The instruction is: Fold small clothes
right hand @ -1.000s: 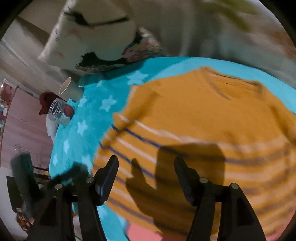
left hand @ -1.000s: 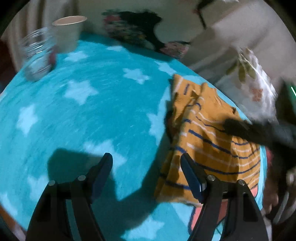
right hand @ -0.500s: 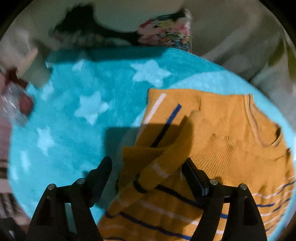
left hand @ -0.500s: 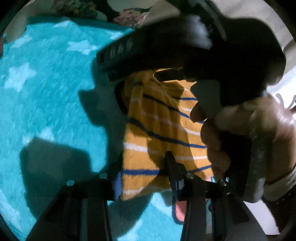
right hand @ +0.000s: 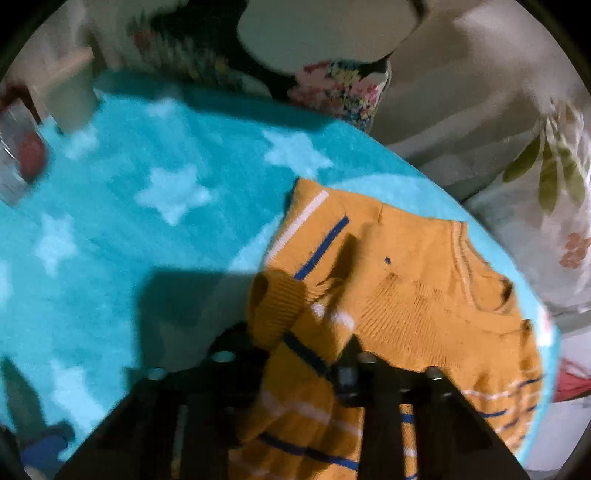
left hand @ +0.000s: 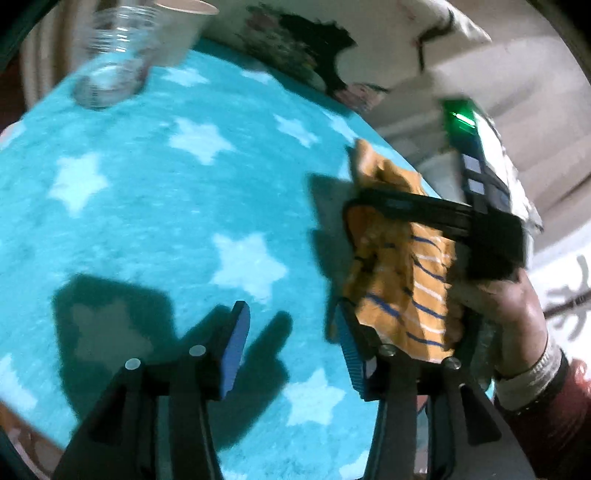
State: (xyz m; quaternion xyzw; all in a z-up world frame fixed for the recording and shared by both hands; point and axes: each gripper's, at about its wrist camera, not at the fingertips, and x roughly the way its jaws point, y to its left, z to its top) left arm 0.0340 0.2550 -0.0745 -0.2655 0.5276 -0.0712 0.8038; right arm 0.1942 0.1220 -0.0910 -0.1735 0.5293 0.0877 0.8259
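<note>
A small orange sweater (right hand: 417, 302) with blue and white stripes lies at the right edge of a turquoise star-patterned cloth (right hand: 155, 236). My right gripper (right hand: 295, 350) is shut on the sweater's sleeve cuff (right hand: 275, 310), which bunches up between the fingers. In the left wrist view the sweater (left hand: 399, 280) sits to the right, with the right gripper's black fingers (left hand: 417, 208) and the hand across it. My left gripper (left hand: 291, 332) is open and empty above the cloth (left hand: 166, 206), just left of the sweater's hem.
A clear glass jar (left hand: 110, 70) and a beige cup (left hand: 181, 26) stand at the cloth's far left corner. Floral pillows (right hand: 336, 88) and bedding (right hand: 554, 206) lie beyond the far and right edges.
My right gripper has closed on the sleeve cuff and lifted it. My left gripper has pulled back to the left off the hem and opened.
</note>
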